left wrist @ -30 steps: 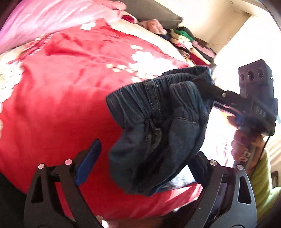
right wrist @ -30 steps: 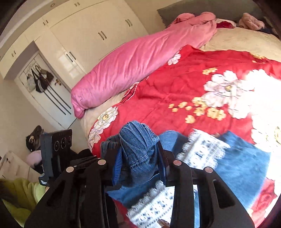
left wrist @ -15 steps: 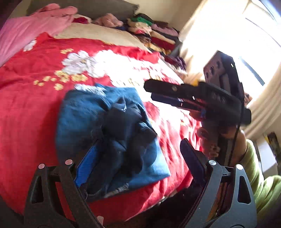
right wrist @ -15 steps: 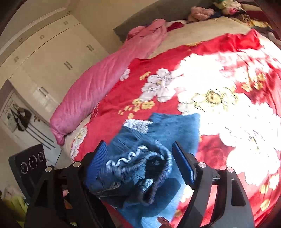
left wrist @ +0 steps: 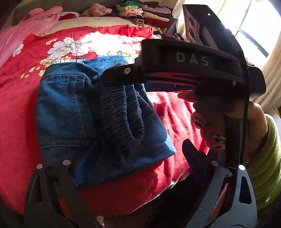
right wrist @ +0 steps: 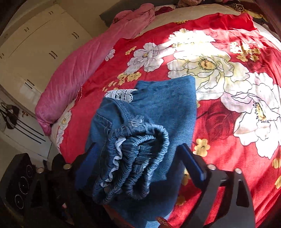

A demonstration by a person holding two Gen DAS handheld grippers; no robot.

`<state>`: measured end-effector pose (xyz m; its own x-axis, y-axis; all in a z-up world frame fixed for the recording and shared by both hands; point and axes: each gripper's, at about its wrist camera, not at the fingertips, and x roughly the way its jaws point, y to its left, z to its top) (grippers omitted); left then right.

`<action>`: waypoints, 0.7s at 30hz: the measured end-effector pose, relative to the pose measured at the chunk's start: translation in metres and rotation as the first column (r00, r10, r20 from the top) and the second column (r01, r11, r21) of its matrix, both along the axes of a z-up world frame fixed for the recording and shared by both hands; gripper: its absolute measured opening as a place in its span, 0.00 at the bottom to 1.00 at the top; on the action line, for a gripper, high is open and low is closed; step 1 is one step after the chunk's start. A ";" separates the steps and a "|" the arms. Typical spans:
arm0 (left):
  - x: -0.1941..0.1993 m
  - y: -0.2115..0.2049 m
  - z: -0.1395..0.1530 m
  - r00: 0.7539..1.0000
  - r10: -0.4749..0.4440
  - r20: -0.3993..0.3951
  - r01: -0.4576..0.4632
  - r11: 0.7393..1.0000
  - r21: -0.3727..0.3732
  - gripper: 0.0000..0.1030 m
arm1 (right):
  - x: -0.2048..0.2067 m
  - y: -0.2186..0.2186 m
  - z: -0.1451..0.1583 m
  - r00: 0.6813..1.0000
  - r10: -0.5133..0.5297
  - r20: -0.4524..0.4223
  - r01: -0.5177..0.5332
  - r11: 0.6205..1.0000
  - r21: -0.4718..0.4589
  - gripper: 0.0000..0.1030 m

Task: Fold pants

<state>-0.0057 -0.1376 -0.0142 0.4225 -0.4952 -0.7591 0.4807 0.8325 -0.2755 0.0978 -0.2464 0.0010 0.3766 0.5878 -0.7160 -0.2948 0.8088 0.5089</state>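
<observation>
Pants [left wrist: 73,112] lie in a folded denim bundle on the red floral bedspread [left wrist: 15,112], near the bed's front edge, gathered elastic waistband [right wrist: 140,157] bunched on top, lace trim [right wrist: 121,94] peeking out at the far side.

Left gripper [left wrist: 133,161]: jaws spread wide, released. Left finger sits at the near edge of the bundle, right finger clear of the fabric; nothing pinched between them. Pose low, pointing across the bed toward the pile of clothes [left wrist: 140,14] at the far end.

Right gripper [right wrist: 138,157]: jaws also wide apart, waistband lying in the gap but not clamped. In the left wrist view its body crosses the frame from the right, angled over the bundle, fingertips hidden behind the housing. Right hand [left wrist: 228,122] wraps the handle from below, green sleeve [left wrist: 267,166] at the wrist.

Pink duvet [right wrist: 84,66] is rolled along the left side of the bed, with the wardrobe [right wrist: 35,49] behind it.
</observation>
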 end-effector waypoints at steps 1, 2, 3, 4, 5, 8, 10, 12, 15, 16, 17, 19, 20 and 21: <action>0.001 -0.001 0.000 1.000 0.003 0.004 -0.003 1.000 0.003 0.85 | -0.001 0.003 0.002 1.000 0.013 0.011 -0.012 1.000 -0.015 0.51; 0.001 0.000 0.001 1.000 0.008 0.007 -0.008 1.000 0.001 0.86 | -0.003 0.005 0.005 0.999 0.027 0.032 -0.027 1.000 -0.006 0.50; 0.001 0.001 0.002 1.000 0.011 0.009 -0.011 1.000 -0.005 0.86 | -0.004 0.004 0.009 0.998 0.038 0.048 -0.040 0.999 0.026 0.42; 0.001 0.002 0.003 1.000 0.012 0.012 -0.012 1.000 -0.009 0.86 | -0.004 0.001 0.012 0.997 0.044 0.057 -0.048 0.997 0.060 0.39; 0.001 0.003 0.004 1.000 0.013 0.014 -0.013 1.000 -0.010 0.86 | -0.003 -0.003 0.014 0.997 0.043 0.060 -0.048 0.995 0.083 0.39; 0.004 0.004 0.001 1.000 0.017 0.007 -0.017 1.000 -0.016 0.86 | 0.001 -0.015 0.002 0.999 -0.007 0.033 0.007 1.000 0.017 0.39; 0.005 0.003 -0.003 1.000 0.016 -0.004 -0.016 1.000 -0.010 0.86 | 0.003 -0.017 -0.012 1.000 -0.016 -0.006 0.016 1.000 -0.009 0.42; 0.004 0.002 -0.003 1.000 0.015 -0.007 -0.015 1.000 -0.001 0.86 | 0.001 -0.020 -0.015 0.999 -0.034 -0.014 0.034 0.999 -0.008 0.48; 0.001 0.004 0.002 1.000 0.019 0.000 -0.019 1.000 -0.006 0.86 | -0.006 -0.023 -0.001 0.998 -0.054 0.024 0.055 0.998 -0.028 0.66; -0.001 0.006 0.005 1.000 0.024 0.006 -0.024 1.000 -0.009 0.87 | -0.010 -0.024 0.005 0.997 -0.063 0.049 0.065 0.997 -0.038 0.67; -0.001 0.007 0.008 0.999 0.030 0.013 -0.030 1.000 -0.008 0.89 | -0.012 -0.026 0.011 0.995 -0.072 0.070 0.075 0.996 -0.044 0.68; -0.004 0.010 0.013 0.999 0.042 0.031 -0.042 0.999 -0.004 0.90 | -0.019 -0.032 0.022 0.990 -0.092 0.104 0.097 0.994 -0.042 0.73; -0.006 0.012 0.015 0.998 0.047 0.039 -0.047 0.999 -0.002 0.90 | -0.021 -0.035 0.026 0.988 -0.100 0.117 0.105 0.994 -0.038 0.73; -0.007 0.013 0.018 0.998 0.053 0.044 -0.053 0.999 0.000 0.90 | -0.024 -0.038 0.031 0.986 -0.107 0.127 0.112 0.993 -0.035 0.75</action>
